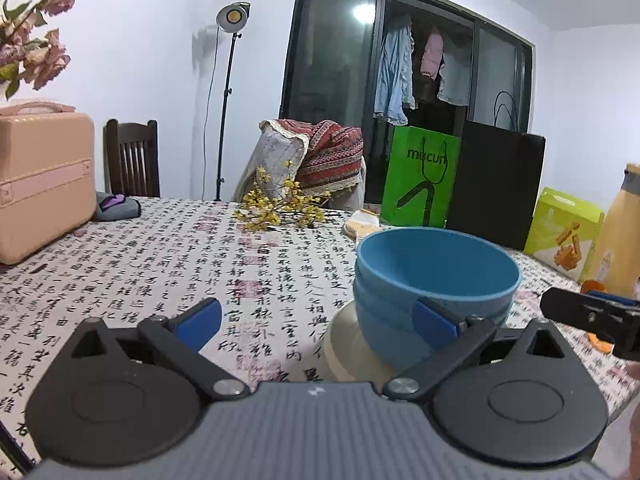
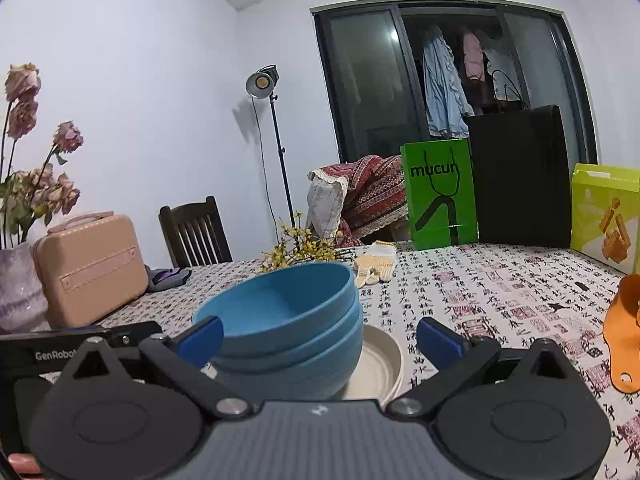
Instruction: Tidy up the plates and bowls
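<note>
Three blue bowls [image 1: 432, 280] sit nested on a stack of cream plates [image 1: 344, 344], which rests on the calligraphy-print tablecloth [image 1: 180, 264]. My left gripper [image 1: 318, 322] is open, with the stack off to its right; its right fingertip [image 1: 436, 324] overlaps the bowls' side. In the right wrist view the blue bowls [image 2: 288, 320] and cream plates [image 2: 380, 360] lie between the fingers of my right gripper [image 2: 319, 342], which is wide open. Its right pad [image 2: 438, 344] stands clear of the bowls. Each gripper shows at the edge of the other's view.
A pink case [image 1: 40, 184] and a vase of dried flowers [image 2: 20, 284] stand at the left. Yellow flowers [image 1: 280, 208], gloves [image 2: 376, 266], a green bag [image 1: 420, 176], a black bag [image 1: 496, 188] and a yellow-green box [image 2: 604, 216] line the far edge. An orange object [image 2: 624, 332] lies at the right.
</note>
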Demonstrator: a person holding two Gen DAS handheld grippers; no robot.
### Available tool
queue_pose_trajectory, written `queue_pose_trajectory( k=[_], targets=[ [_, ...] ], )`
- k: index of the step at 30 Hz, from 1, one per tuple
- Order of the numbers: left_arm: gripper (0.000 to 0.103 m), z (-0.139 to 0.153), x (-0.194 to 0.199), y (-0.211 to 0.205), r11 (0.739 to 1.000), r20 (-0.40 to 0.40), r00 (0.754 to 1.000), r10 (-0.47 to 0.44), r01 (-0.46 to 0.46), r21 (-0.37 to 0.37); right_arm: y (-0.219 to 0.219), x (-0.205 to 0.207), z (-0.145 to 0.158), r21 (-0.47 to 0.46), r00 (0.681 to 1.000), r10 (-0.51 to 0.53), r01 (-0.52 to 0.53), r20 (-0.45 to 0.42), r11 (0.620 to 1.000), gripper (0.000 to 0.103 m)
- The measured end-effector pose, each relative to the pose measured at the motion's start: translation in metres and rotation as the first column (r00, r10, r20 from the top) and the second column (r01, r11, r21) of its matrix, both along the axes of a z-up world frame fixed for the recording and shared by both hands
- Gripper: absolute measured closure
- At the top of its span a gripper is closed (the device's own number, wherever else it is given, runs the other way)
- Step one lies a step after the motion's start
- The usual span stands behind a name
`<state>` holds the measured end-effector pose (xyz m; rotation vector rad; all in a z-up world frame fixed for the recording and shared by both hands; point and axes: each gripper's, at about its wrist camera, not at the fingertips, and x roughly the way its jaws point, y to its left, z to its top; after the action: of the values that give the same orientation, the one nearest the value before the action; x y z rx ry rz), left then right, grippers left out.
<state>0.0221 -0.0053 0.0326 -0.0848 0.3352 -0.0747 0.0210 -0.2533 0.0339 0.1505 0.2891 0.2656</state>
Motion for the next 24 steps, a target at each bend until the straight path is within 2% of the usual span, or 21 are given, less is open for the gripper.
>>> queue_pose_trajectory(
  k=[4, 7, 17, 24],
  targets=[
    [0.000, -0.007, -0.008, 0.000, 1.000, 0.009, 1.000, 0.007, -0.008, 0.026, 0.000, -0.009, -0.005, -0.014, 1.000, -0.006, 0.006, 0.009, 1.000, 0.000],
    [0.000, -0.010, -0.010, 0.002, 1.000, -0.009, 1.000, -0.004, 0.004, 0.019, -0.001, -0.015, -0.006, -0.042, 1.000, -0.017, 0.017, 0.017, 0.999, 0.000],
    [0.000, -0.017, -0.023, 0.007, 1.000, 0.013, 1.000, -0.011, 0.011, 0.013, -0.005, -0.034, -0.019, -0.078, 0.999, -0.039, 0.041, 0.031, 0.996, 0.000],
    [0.000, -0.030, -0.029, 0.010, 0.999, -0.002, 1.000, -0.002, 0.002, 0.034, -0.008, -0.045, -0.031, -0.071, 0.998, -0.045, 0.047, 0.032, 0.996, 0.000]
  ],
)
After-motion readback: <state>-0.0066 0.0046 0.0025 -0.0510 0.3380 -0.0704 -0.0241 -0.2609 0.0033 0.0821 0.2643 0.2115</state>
